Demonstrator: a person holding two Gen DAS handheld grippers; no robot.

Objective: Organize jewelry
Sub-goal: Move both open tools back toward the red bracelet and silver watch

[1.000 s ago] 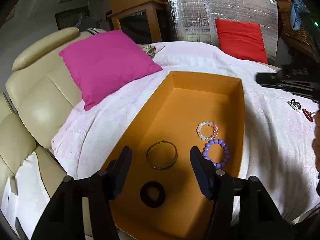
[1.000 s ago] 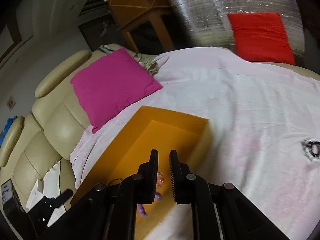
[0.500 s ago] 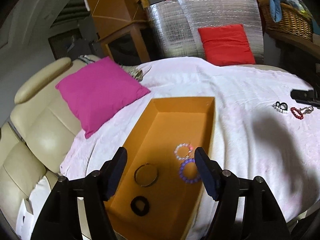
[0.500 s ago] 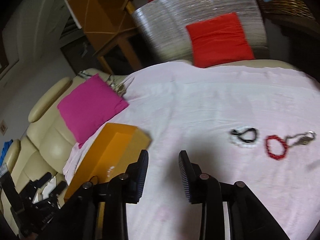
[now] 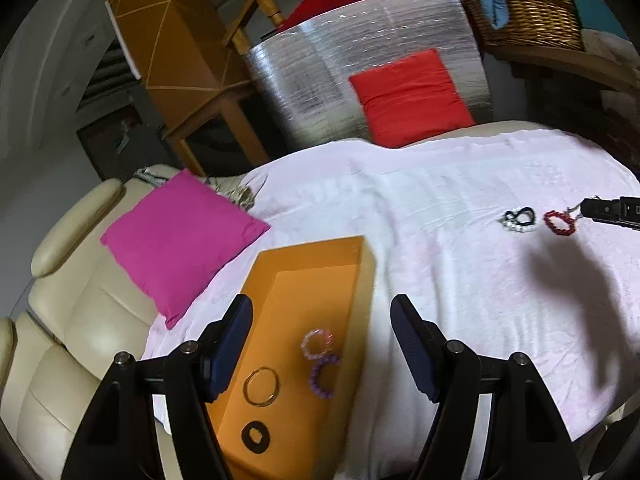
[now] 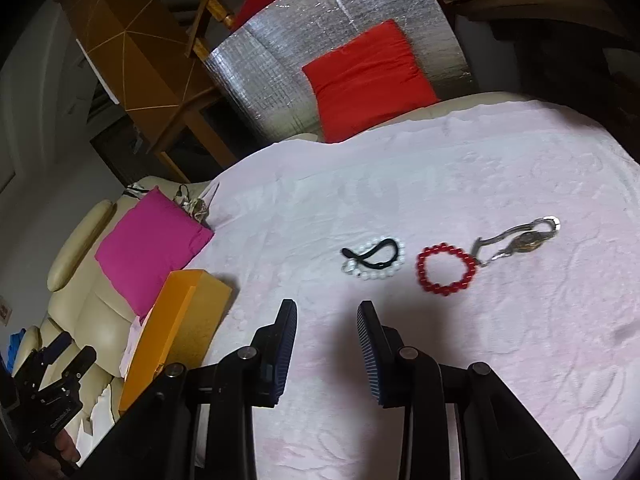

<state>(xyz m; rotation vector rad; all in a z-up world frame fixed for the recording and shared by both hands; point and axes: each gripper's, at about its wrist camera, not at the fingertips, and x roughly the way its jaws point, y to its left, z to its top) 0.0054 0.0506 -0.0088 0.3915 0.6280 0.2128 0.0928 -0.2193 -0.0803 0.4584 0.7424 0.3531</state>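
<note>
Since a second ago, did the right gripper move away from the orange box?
Yes. The right gripper swung right, off the orange box, and now hangs over the pink cloth near the red bracelet, jaws opened wider.

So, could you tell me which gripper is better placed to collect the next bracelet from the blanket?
Right. The right gripper is open just short of the white bracelet; the left gripper hovers over the orange box.

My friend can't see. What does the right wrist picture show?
The open right gripper hovers over a pale pink sheet, facing a white bead bracelet, a red bead bracelet and a watch. An orange box sits left.
</note>
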